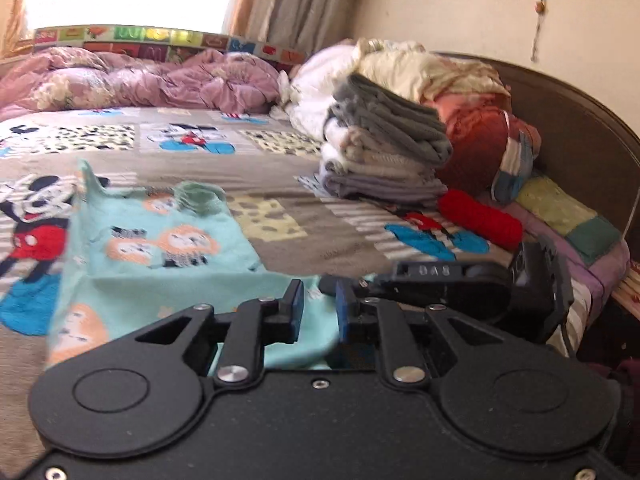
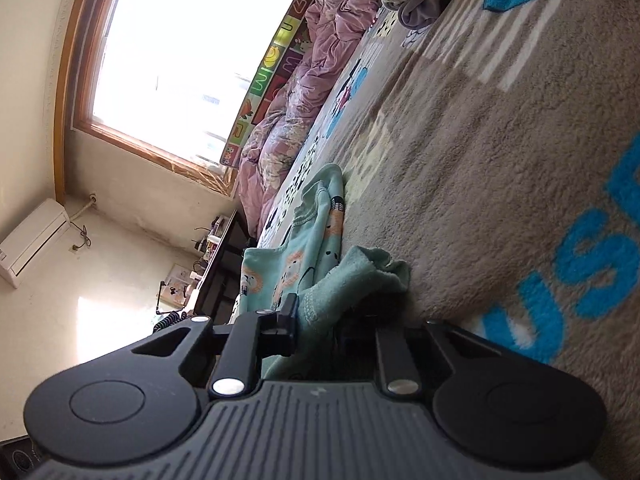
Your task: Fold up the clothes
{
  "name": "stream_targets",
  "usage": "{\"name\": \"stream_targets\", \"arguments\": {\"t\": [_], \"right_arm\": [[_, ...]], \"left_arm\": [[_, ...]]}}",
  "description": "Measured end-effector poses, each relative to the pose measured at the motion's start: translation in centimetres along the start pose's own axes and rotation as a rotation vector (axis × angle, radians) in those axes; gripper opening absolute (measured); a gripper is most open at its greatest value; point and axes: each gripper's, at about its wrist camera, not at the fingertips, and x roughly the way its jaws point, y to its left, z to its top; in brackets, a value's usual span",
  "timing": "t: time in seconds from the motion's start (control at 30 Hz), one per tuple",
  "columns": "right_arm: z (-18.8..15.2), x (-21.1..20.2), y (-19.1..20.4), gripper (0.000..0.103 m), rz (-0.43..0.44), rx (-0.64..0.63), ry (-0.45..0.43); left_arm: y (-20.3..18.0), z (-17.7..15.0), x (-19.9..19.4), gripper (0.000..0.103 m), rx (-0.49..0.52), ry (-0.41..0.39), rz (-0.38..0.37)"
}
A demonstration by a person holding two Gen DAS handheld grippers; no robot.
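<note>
A small mint-green garment with orange lion prints [image 1: 160, 248] lies on the Mickey Mouse bedspread [image 1: 312, 232]. My left gripper [image 1: 319, 308] hovers over its near edge, jaws a little apart with green cloth between them, not clamped. My right gripper [image 2: 320, 320] is turned on its side; green cloth [image 2: 352, 280] bunches between its fingers, and its right finger is hidden under the fabric. The right gripper's black body [image 1: 460, 284] shows just to the right of my left fingers. The rest of the garment [image 2: 296, 256] trails away across the bed.
A stack of folded grey and white clothes [image 1: 384, 152] stands at the back right, beside a red roll [image 1: 480, 220] and a heap of bedding [image 1: 440, 76]. A crumpled pink duvet [image 1: 140, 80] lies along the far side under the window [image 2: 180, 60]. A dark headboard [image 1: 580, 140] is at right.
</note>
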Motion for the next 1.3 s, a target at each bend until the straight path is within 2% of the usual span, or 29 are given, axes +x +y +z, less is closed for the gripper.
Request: {"name": "stream_targets", "arguments": {"t": [0.03,0.13,0.23,0.33,0.43,0.53,0.93,1.17,1.3], "right_arm": [[0.0,-0.1,0.1,0.013,0.003,-0.003,-0.001],[0.1,-0.5,0.7,0.012,0.022,-0.026,-0.014],[0.7,-1.2,1.4,0.012,0.051,-0.048,-0.036],[1.3,-1.8,1.8,0.011,0.081,-0.06,-0.058],[2.0,-2.2,2.0,0.011,0.102,-0.059,-0.08],[2.6,-2.8,1.8,0.01,0.113,-0.047,-0.105],[2.4,-4.3,1.4,0.01,0.12,-0.015,-0.097],[3.3,-4.8,0.7,0.01,0.076,-0.012,-0.136],[3.2,-4.4,0.1,0.01,0.052,0.007,-0.136]], "left_arm": [[1.4,0.7,-1.8,0.014,-0.045,-0.043,0.039],[6.5,1.2,-5.9,0.014,-0.229,-0.129,0.131],[8.6,-0.2,-7.7,0.014,-0.317,-0.129,0.198],[9.2,-1.8,-8.1,0.014,-0.364,-0.104,0.218],[9.1,-2.5,-7.6,0.014,-0.357,-0.069,0.242],[8.8,-2.6,-7.2,0.014,-0.347,-0.057,0.233],[7.1,-3.2,-4.4,0.014,-0.218,0.024,0.237],[6.4,-4.2,-3.1,0.014,-0.175,0.115,0.209],[6.8,-3.1,-4.7,0.014,-0.187,0.05,0.248]]}}
